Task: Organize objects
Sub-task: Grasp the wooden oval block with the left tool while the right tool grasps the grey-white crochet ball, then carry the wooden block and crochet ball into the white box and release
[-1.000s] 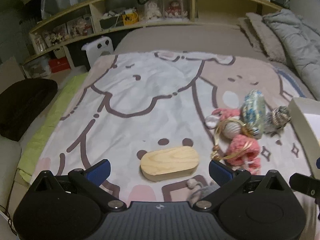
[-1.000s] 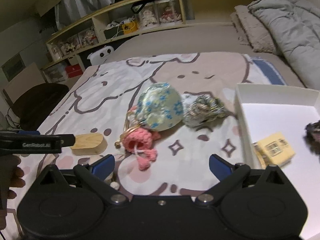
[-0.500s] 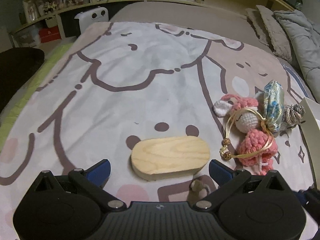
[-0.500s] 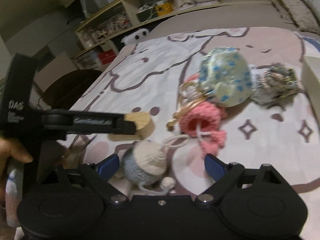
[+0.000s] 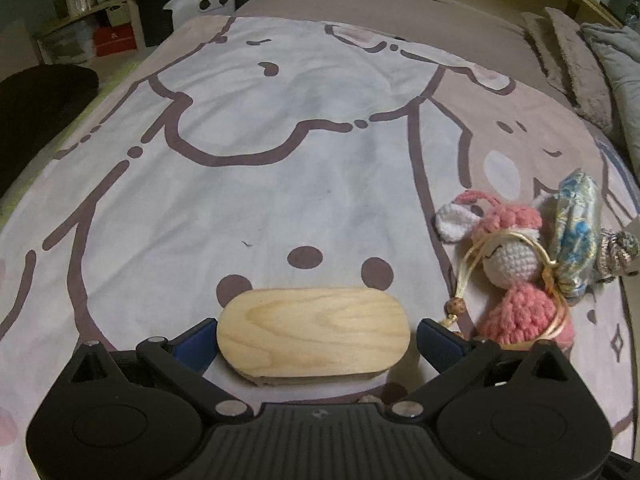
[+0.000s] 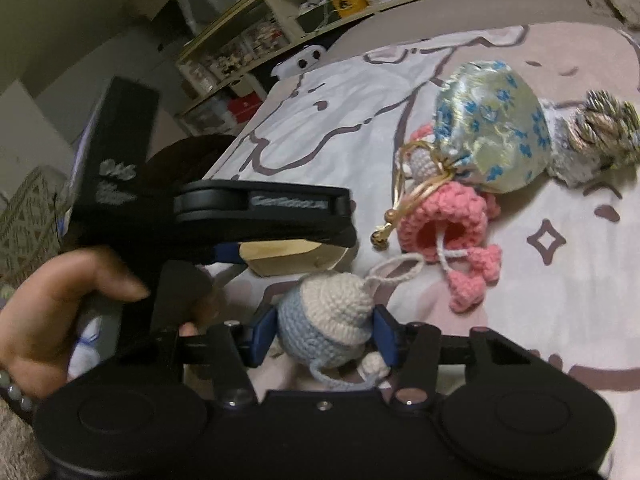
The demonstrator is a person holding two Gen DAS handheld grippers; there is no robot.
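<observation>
A: Honestly, what is risking trouble?

B: With the right gripper [image 6: 325,334] squeezing the blue knitted toy [image 6: 328,322], its dangling cords are likely snagging. The left gripper [image 5: 316,340] is sitting open around the wooden block [image 5: 314,332] on the blanket [image 5: 280,152], possibly shoving it.

A: Counting?

B: One block, two knitted toys, one pouch [image 6: 492,128], one scrunchie [image 6: 600,136].

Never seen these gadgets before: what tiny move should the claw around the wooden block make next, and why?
Probably squeeze shut. The left claw straddles the wooden block, its blue fingertips beside each end with slight gaps, so closing would grip it for lifting.
</observation>
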